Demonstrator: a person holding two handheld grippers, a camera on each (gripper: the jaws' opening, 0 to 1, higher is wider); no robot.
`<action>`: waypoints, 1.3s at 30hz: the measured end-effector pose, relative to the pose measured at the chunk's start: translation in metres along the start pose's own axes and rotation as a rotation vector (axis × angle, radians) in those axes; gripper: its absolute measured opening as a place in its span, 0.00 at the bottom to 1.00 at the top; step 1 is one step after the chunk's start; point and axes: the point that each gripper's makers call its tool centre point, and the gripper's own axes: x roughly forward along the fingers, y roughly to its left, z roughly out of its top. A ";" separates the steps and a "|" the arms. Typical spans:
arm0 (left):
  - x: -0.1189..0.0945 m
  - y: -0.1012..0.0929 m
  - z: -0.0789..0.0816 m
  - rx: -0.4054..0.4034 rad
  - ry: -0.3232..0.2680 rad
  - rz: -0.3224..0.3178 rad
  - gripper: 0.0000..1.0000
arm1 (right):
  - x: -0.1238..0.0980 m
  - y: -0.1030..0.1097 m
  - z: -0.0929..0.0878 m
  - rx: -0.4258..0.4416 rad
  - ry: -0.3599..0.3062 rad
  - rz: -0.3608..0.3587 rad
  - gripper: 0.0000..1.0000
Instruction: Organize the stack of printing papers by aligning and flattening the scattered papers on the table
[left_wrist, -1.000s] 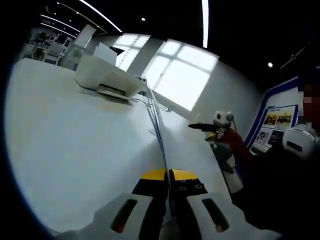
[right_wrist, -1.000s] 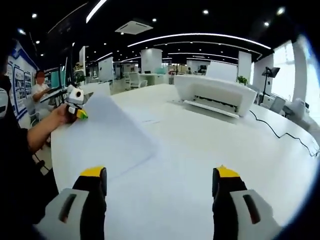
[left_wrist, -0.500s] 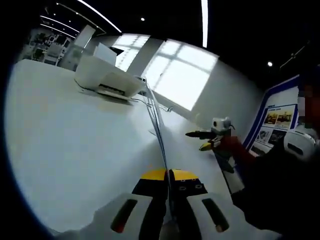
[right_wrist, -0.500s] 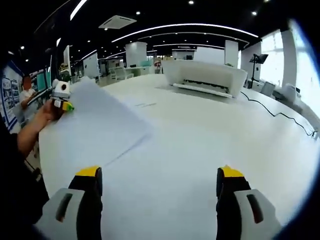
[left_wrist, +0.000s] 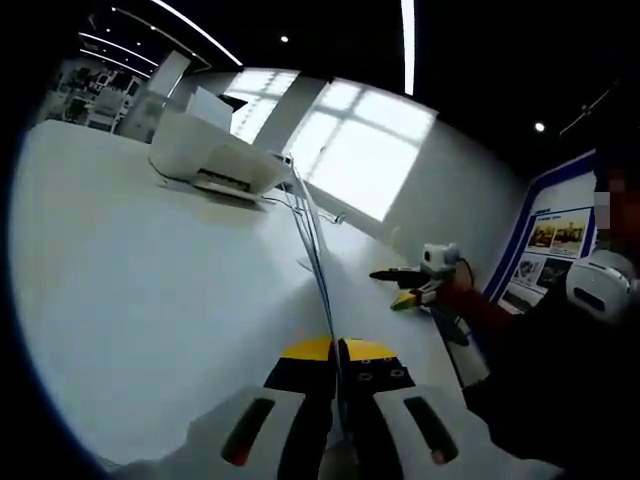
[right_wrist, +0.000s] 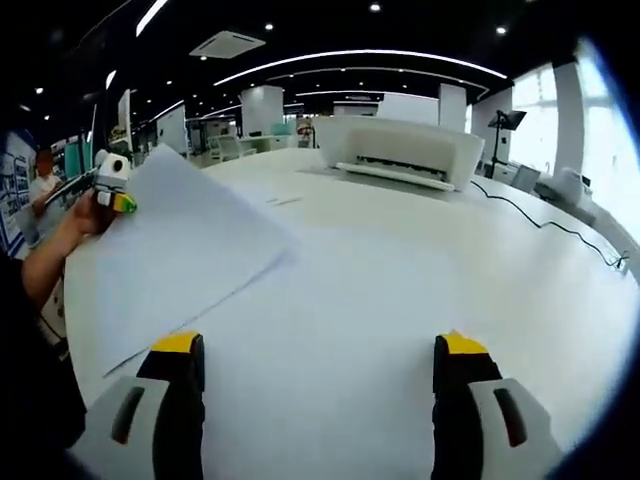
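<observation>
I am holding the thin white printing sheets (right_wrist: 180, 250) lifted off the white counter (right_wrist: 400, 300), my left fingers (left_wrist: 338, 352) seemingly pinched on their edge. My right fingers (right_wrist: 318, 345) are standing wide and empty. Next I should square the edges.

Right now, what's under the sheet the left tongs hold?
White table runs under the lifted paper, held edge-on by the left tongs. The tabletop directly beneath the sheet is hidden. Printer stands behind.
</observation>
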 end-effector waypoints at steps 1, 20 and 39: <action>0.000 0.000 0.000 0.000 0.000 0.000 0.07 | 0.000 0.001 -0.001 0.008 -0.005 0.005 0.90; 0.000 -0.006 -0.002 0.009 -0.003 -0.006 0.07 | -0.002 0.005 0.010 -0.002 -0.002 0.031 0.64; 0.002 -0.012 -0.005 0.013 0.000 -0.012 0.07 | -0.020 -0.034 -0.002 0.047 -0.054 -0.078 0.76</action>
